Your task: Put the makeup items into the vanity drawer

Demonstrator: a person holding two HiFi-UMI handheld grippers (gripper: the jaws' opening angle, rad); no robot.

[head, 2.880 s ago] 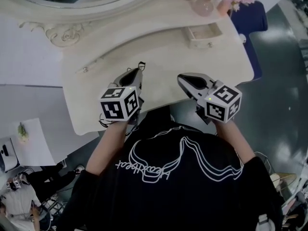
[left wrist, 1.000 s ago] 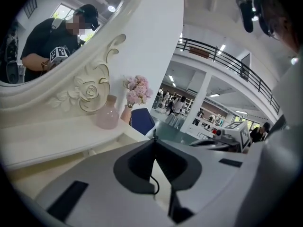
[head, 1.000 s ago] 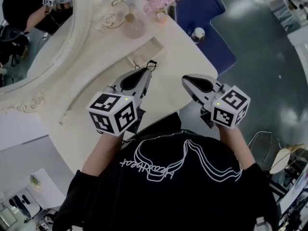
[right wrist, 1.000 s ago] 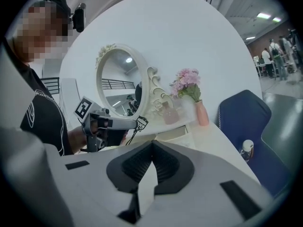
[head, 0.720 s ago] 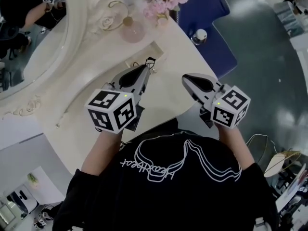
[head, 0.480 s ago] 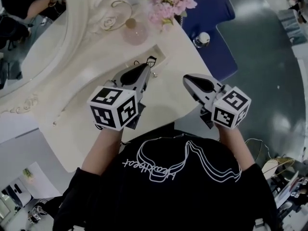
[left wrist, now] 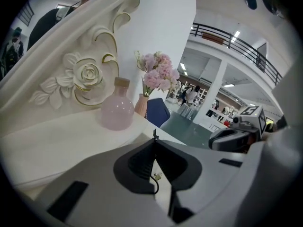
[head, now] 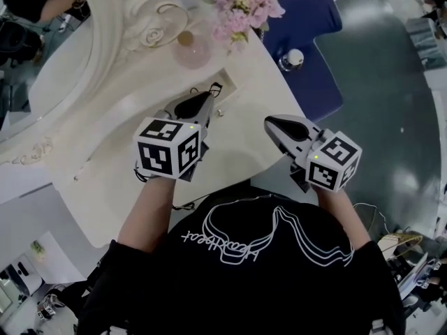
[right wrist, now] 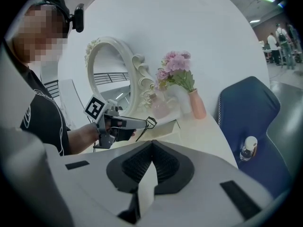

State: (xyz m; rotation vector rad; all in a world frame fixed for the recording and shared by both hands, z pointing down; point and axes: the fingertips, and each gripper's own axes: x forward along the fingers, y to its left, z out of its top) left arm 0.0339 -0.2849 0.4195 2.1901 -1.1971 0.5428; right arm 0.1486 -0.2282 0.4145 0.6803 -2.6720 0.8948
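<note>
My left gripper (head: 208, 96) is shut on a thin black wire item (head: 215, 88), whose loop sticks out past the tips just over the small open drawer (head: 225, 98) on the cream vanity top (head: 126, 152). In the right gripper view the same wire item (right wrist: 150, 122) hangs in front of the drawer (right wrist: 168, 126). My right gripper (head: 271, 123) is shut and empty, held at the vanity's front right edge, apart from the drawer. In the left gripper view a black wire (left wrist: 154, 183) runs between the closed jaws.
A pink round bottle (head: 187, 51) and a vase of pink flowers (head: 241, 2) stand behind the drawer, beside the ornate oval mirror (head: 42, 40). A blue chair (head: 314, 40) with a small bottle (head: 291, 58) on its seat stands right of the vanity.
Both grippers have dropped slightly. The left one still grips the wire item near the drawer. The right one has drifted a little right, and the view has swung.
</note>
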